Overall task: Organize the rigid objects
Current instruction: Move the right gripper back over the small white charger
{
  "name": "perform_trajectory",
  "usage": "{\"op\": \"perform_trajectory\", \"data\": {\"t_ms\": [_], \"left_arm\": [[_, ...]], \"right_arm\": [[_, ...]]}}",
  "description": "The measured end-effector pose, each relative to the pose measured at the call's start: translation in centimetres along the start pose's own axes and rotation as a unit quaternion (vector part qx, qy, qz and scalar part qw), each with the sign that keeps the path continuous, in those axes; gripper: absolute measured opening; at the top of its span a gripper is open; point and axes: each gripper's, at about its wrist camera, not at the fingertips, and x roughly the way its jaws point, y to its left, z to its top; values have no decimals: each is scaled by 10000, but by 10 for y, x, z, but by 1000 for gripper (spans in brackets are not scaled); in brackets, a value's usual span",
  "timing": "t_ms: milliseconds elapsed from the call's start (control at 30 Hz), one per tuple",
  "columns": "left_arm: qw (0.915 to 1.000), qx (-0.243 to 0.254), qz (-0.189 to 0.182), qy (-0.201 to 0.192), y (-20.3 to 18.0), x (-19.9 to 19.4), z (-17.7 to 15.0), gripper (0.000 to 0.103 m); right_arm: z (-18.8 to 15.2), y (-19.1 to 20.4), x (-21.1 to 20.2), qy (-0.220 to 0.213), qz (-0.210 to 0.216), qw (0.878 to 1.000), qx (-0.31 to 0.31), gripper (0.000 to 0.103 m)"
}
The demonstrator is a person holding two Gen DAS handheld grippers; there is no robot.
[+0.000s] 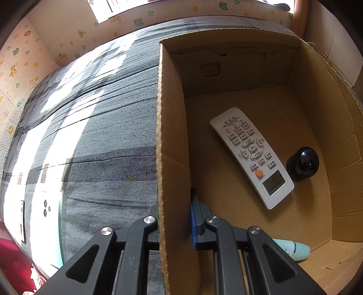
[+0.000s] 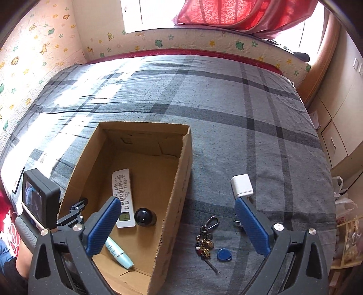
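the right gripper (image 2: 178,223) hangs spread and empty above the keys (image 2: 205,244) on the bed (image 2: 226,113); the left gripper (image 1: 174,227) pinches the box (image 2: 179,181) wall. next, i reckon: lower and close on the keys.

Grey plaid bed (image 2: 226,113) sunlit; cartoon-patterned wall padding (image 2: 45,52); red curtain (image 2: 238,13) at the window (image 2: 132,15).

Grey plaid bedspread (image 2: 226,113); brown cardboard box (image 2: 179,181); white remote (image 1: 251,156) with orange button; glossy black cap (image 1: 302,163); pale teal tube (image 2: 119,253), seemingly printed.
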Motion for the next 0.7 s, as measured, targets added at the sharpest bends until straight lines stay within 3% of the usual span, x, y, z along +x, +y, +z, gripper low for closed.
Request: {"op": "perform_trajectory", "data": {"t_ms": [300, 700], "left_arm": [[10000, 2, 11, -14, 1, -1, -1, 14], [10000, -6, -12, -3, 0, -1, 0, 14]], "right_arm": [[-8, -51, 15, 123, -228, 9985, 489, 103], [-31, -107, 67, 562, -524, 9923, 967, 103]]}}
